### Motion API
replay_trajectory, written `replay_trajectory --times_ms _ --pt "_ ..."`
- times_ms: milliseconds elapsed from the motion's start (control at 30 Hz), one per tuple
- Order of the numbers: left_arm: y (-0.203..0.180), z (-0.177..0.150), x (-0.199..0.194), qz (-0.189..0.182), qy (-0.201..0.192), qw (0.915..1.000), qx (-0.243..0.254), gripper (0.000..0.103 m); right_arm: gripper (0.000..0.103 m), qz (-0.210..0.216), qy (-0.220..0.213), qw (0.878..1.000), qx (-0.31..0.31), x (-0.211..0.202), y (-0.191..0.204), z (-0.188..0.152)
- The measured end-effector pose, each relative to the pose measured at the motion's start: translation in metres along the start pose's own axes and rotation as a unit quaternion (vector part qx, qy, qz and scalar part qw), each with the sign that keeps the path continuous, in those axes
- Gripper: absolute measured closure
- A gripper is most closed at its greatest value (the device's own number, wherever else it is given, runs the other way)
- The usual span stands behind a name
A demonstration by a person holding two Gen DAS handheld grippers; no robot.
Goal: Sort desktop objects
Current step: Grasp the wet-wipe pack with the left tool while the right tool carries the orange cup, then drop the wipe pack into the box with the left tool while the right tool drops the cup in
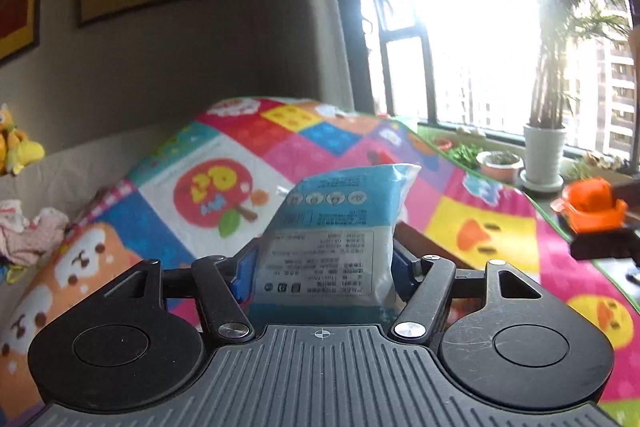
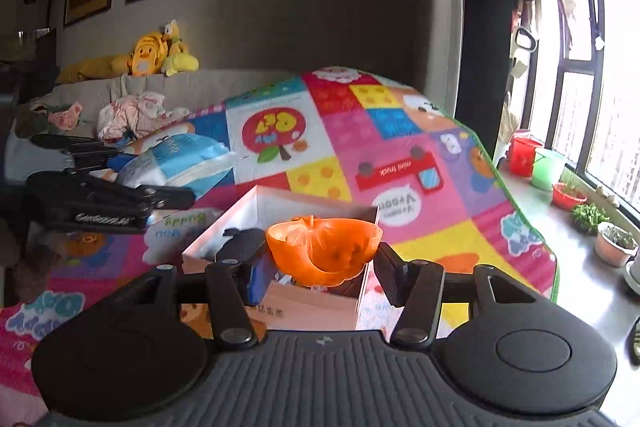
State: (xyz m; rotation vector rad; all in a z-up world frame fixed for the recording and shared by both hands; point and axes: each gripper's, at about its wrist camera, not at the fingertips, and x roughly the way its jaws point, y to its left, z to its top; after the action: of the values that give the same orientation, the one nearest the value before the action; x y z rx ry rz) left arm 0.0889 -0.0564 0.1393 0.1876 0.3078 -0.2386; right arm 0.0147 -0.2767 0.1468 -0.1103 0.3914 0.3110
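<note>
2 grippers were each carrying a thing above the colourful play mat (image 2: pixel 420 147), apparently lifted clear so they could be sorted into the open box (image 2: pixel 280 211) below. The left gripper (image 1: pixel 320 267) was clamped on a blue and white packet (image 1: pixel 336 227), held upright. The right gripper (image 2: pixel 320 277), tilted slightly downward, gripped an orange plastic bowl (image 2: pixel 324 247) over the box
</note>
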Motion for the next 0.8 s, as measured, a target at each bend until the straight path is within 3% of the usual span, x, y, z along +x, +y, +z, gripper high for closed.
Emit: replay_trajectory --times_ms 33,67,167,300,500,600,700,800 --pt "0.001 0.008 0.018 0.011 0.000 0.9999 0.004 0.016 0.049 -0.001 0.000 1.000 0.001 0.005 -0.001 0.005" --pt "0.002 0.013 0.035 0.015 0.011 0.9998 0.004 0.013 0.049 -0.003 0.000 1.000 0.001 0.011 -0.001 0.008" --pt "0.016 0.009 0.051 0.003 0.052 0.9980 -0.037 0.010 0.049 -0.012 0.005 1.000 -0.004 0.024 -0.001 0.012" --pt "0.029 -0.040 0.022 -0.018 0.085 0.9935 -0.073 0.007 0.049 -0.005 0.012 1.000 0.000 0.041 -0.003 0.012" --pt "0.023 -0.104 -0.019 -0.023 0.138 0.9875 -0.072 0.004 0.049 0.025 0.031 0.998 0.052 0.087 -0.003 0.025" --pt "0.023 -0.118 -0.031 -0.014 0.152 0.9850 -0.081 0.001 0.028 0.016 0.049 0.995 0.091 0.108 -0.005 0.023" --pt "0.026 -0.125 -0.040 -0.015 0.156 0.9816 -0.109 0.000 0.025 0.019 0.061 0.993 0.103 0.110 -0.001 0.008" --pt "0.030 -0.132 -0.042 -0.015 0.161 0.9764 -0.143 0.000 0.006 0.021 0.071 0.992 0.102 0.099 0.004 -0.015"
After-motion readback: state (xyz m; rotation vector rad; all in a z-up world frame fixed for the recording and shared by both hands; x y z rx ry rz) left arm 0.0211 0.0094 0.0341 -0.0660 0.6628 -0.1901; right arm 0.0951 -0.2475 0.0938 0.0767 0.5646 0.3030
